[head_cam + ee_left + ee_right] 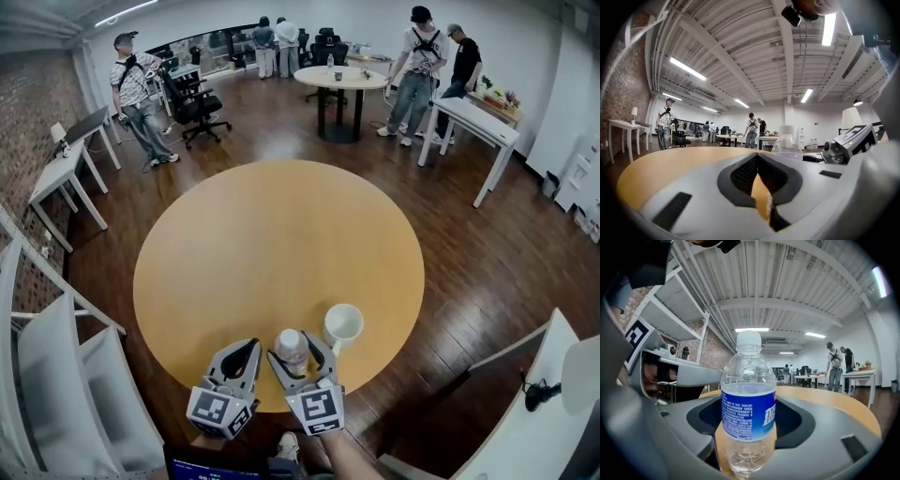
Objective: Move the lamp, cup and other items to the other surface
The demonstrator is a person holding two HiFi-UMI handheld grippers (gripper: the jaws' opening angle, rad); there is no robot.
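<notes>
The left gripper (246,351) and right gripper (300,356) are pale grey moulded shells with broad, rounded jaws. Each jaw is lined with a black, finely ribbed pad (746,173) and carries a black rectangular slot (671,211) farther back. Behind the jaws sits a cube (222,412) with black-and-white square markers.

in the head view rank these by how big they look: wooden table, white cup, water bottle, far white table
1. wooden table
2. far white table
3. white cup and water bottle look alike; the bottle is seen from above, so unsure
</notes>
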